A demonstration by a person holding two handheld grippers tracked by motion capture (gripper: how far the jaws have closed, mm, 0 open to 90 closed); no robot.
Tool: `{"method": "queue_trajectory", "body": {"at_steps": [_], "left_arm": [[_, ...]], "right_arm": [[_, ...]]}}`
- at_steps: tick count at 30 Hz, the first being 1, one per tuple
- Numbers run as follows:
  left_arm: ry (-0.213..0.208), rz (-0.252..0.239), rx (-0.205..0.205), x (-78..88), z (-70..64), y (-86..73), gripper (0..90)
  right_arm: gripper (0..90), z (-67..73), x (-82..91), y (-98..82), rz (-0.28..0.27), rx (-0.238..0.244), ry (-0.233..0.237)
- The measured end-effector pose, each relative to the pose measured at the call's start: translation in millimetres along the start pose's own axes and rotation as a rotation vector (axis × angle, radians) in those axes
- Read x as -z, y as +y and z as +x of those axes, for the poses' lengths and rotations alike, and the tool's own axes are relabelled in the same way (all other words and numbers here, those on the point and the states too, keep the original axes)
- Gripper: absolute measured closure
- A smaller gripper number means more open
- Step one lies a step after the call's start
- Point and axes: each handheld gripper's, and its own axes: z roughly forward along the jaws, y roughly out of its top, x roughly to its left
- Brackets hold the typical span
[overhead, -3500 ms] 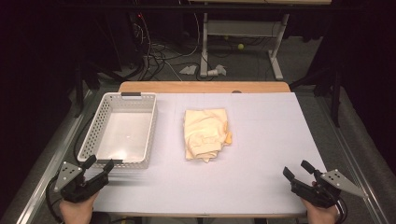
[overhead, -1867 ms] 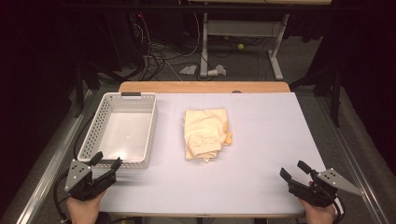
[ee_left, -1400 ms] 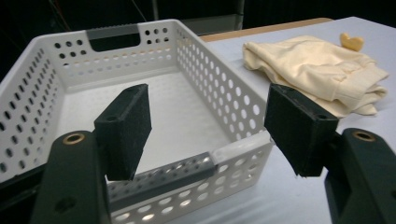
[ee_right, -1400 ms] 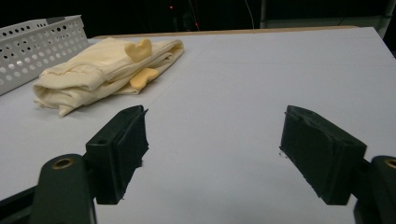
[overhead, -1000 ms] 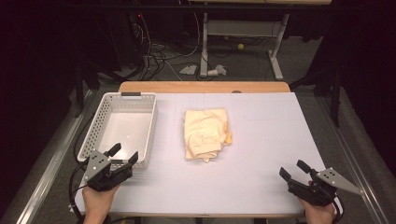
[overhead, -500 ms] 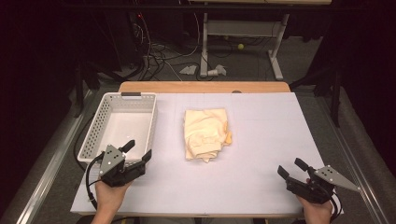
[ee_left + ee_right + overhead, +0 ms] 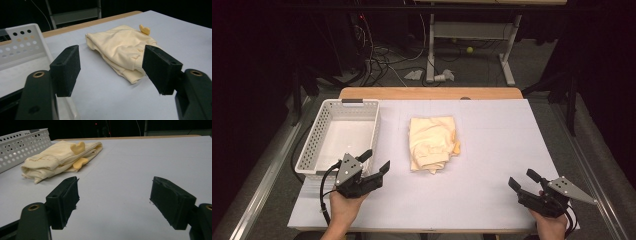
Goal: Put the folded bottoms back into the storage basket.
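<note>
Reaching with our left gripper (image 7: 373,170), jaws spread wide, we should take the folded pale-yellow cloth garment (image 7: 432,142) by its thick near edge; it lies mid-worktop beside the white perforated plastic basket (image 7: 315,144). Our right gripper (image 7: 526,183) waits unclenched.

A lab: dark curtained surroundings, tangled cables (image 7: 384,62) on the floor, a white-covered test table (image 7: 502,150).

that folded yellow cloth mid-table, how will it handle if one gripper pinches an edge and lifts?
The pale yellow folded cloth garment probably goes floppy: it lies in soft, uneven layers with rumpled edges. A pinch on one edge likely takes only the top layer, so it may unfold and drape. It looks light, and if pushed would likely bunch on the white table cover rather than slide whole.
</note>
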Motion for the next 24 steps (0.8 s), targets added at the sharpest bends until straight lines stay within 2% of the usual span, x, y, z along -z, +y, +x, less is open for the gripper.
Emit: {"method": "queue_trajectory", "body": {"at_steps": [24], "left_arm": [[-0.089,0.014,-0.022,-35.8,-27.1,13.9,29.4]], "right_arm": [[23.7,0.4,0.1,0.2,-0.003,0.003,0.005]]}}
